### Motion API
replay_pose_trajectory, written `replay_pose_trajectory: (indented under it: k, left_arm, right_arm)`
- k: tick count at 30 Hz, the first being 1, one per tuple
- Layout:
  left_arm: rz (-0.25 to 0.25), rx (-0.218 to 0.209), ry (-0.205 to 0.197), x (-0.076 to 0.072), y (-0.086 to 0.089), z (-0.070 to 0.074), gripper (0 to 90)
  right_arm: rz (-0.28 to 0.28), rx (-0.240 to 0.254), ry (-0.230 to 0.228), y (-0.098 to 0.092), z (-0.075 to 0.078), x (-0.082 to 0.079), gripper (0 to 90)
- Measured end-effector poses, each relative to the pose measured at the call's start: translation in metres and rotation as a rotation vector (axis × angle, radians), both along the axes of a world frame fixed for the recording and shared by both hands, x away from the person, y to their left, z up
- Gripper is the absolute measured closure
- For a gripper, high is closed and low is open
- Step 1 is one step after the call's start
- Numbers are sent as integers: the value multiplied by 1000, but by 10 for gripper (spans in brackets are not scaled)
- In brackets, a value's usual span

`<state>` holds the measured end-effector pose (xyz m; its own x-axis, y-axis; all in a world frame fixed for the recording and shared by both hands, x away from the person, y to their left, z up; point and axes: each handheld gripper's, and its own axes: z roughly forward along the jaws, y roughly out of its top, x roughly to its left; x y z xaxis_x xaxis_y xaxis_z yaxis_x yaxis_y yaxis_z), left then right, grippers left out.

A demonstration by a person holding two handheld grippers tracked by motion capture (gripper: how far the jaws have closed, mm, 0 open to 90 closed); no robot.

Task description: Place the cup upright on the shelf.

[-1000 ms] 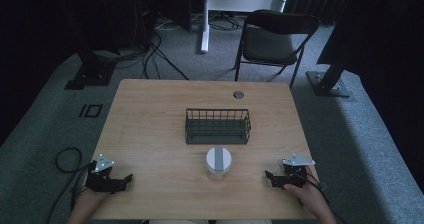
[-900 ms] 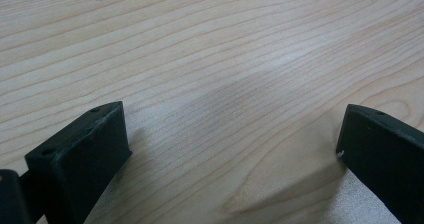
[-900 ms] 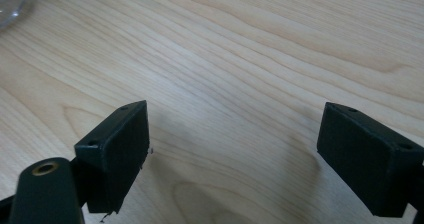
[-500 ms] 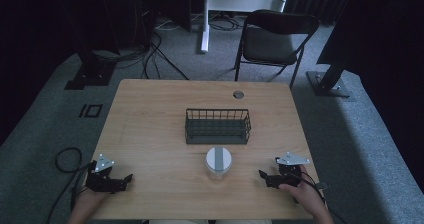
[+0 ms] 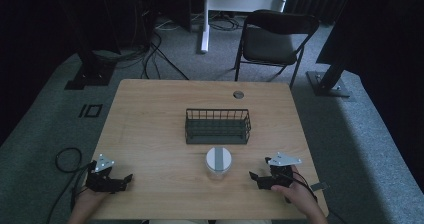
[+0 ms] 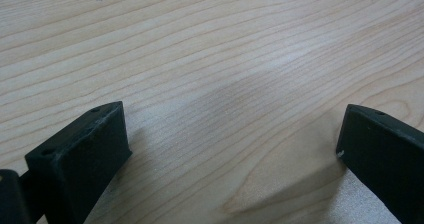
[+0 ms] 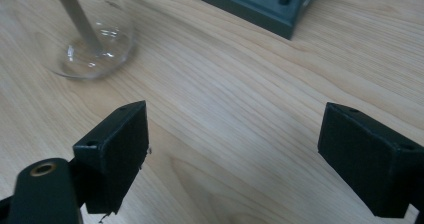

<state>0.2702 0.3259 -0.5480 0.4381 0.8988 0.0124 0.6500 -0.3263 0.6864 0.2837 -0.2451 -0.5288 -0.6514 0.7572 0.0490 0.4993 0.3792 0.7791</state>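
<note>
A clear glass jar [image 5: 218, 160] with a white lid crossed by a grey band stands on the wooden table [image 5: 150, 114], just in front of a dark wire basket [image 5: 217, 126]. My right gripper [image 5: 256, 180] rests to the right of the jar, held by a hand and pointing left at it, jaws wide open. In the right gripper view the jar's base [image 7: 95, 44] sits at upper left, apart from the open gripper [image 7: 235, 129], and the basket's bottom edge [image 7: 250, 4] runs along the top. My left gripper [image 5: 125, 181] lies near the front left corner, open over bare wood [image 6: 230, 129].
A round grommet [image 5: 238, 94] sits near the table's far edge. A black folding chair [image 5: 272, 39] stands behind the table, with stand bases and cables on the grey carpet around it. A cable loops off the table's left side [image 5: 67, 159].
My right gripper has slid a little to the left, closer to the jar. The left gripper, jar and basket have stayed put.
</note>
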Motion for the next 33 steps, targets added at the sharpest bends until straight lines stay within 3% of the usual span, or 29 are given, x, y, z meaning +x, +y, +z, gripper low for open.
replay_pose_trajectory:
  k: [33]
  left_arm:
    - [1, -2, -1, 0, 0, 0, 6]
  right_arm:
    - [180, 54, -22, 55, 1, -10, 126]
